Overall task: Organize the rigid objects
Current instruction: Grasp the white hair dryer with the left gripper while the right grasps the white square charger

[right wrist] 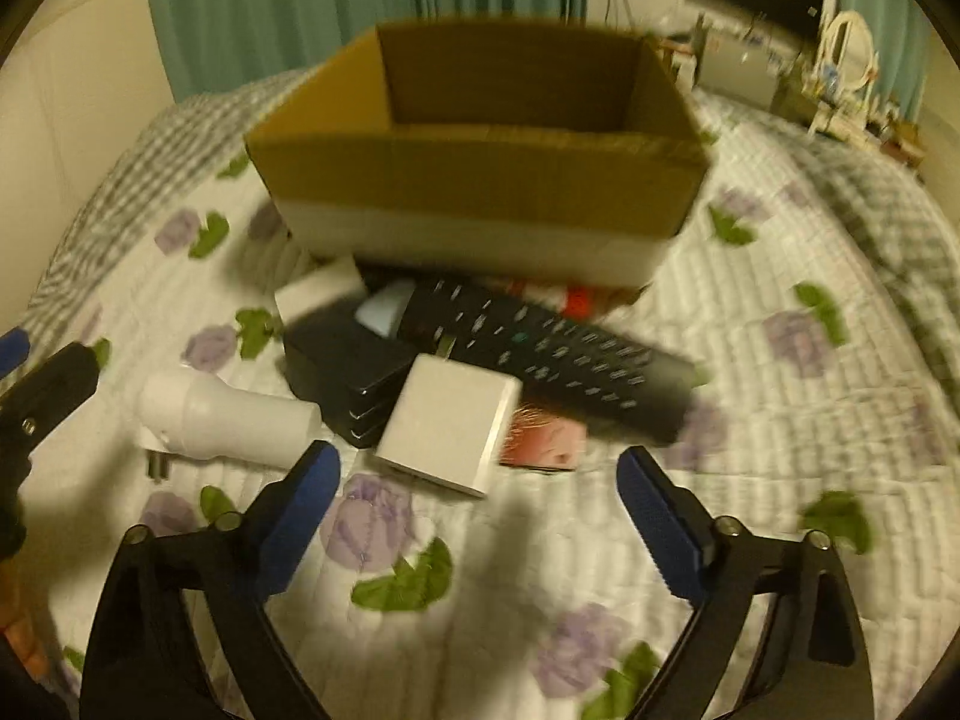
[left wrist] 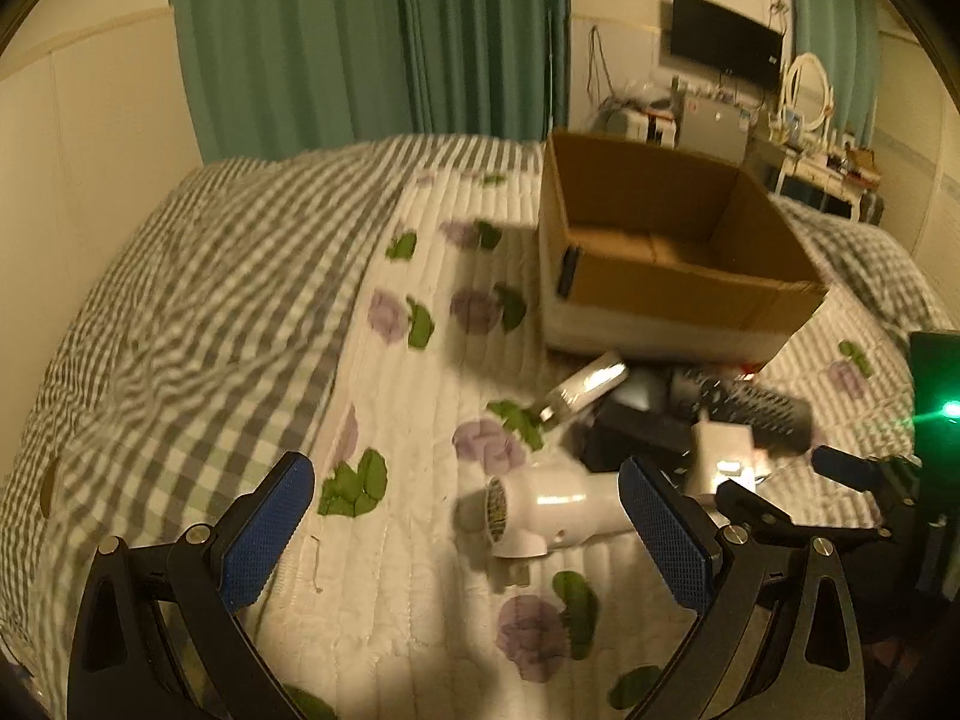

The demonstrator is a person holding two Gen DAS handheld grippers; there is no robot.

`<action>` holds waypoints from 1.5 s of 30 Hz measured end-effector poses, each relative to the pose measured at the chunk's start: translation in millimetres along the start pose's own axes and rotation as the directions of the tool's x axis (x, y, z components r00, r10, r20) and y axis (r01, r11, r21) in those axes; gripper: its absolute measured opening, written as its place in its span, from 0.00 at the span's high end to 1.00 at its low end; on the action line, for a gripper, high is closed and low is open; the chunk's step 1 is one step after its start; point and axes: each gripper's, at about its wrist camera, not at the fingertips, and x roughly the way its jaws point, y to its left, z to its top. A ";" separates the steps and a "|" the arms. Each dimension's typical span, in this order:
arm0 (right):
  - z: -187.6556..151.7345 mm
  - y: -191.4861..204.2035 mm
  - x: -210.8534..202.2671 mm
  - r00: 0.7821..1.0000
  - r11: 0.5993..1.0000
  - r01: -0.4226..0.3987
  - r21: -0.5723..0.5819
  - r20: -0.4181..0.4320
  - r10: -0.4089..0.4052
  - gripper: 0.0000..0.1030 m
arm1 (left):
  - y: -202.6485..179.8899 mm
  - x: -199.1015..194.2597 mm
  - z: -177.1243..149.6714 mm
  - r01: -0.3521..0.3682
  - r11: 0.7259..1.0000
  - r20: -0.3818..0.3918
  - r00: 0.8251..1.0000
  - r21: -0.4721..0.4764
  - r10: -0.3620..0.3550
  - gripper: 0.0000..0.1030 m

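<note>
An open cardboard box [left wrist: 678, 252] [right wrist: 480, 174] stands on the bed, empty as far as I can see. In front of it lies a pile: a white plug-in device [left wrist: 540, 510] [right wrist: 228, 420], a black remote [left wrist: 750, 408] [right wrist: 558, 354], a white charger block [left wrist: 720, 450] [right wrist: 450, 426], a black box [left wrist: 636, 438] [right wrist: 348, 372], a small white box [left wrist: 585, 387] [right wrist: 321, 294] and a red-pink card [right wrist: 549, 441]. My left gripper [left wrist: 471, 489] is open just left of the pile, the white device between its fingers. My right gripper [right wrist: 477, 474] is open, just short of the charger block.
The bed has a white flowered quilt [left wrist: 420, 408] [right wrist: 780, 420] and a grey checked blanket [left wrist: 210, 276]. Green curtains [left wrist: 360, 42], a wall TV [left wrist: 726, 39] and a cluttered dresser [left wrist: 816, 162] stand behind. The right gripper shows at the edge of the left wrist view [left wrist: 864, 480].
</note>
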 end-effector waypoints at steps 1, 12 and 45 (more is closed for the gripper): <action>-0.1 2.6 10.4 1.000 1.000 0.005 -0.007 -0.020 -0.005 0.16 | 0.3 4.3 -1.4 -0.004 1.000 -0.013 1.000 0.001 0.004 0.00; -8.4 -5.4 13.2 0.997 0.997 -0.072 -0.007 -0.001 0.072 0.48 | -20.8 34.6 -16.7 -0.033 0.994 -0.124 0.991 0.103 0.046 0.00; -5.8 -31.3 -57.1 0.992 0.998 -0.050 0.025 0.118 0.047 0.49 | -44.2 24.5 -10.4 0.125 0.982 -0.119 0.987 0.145 -0.108 0.80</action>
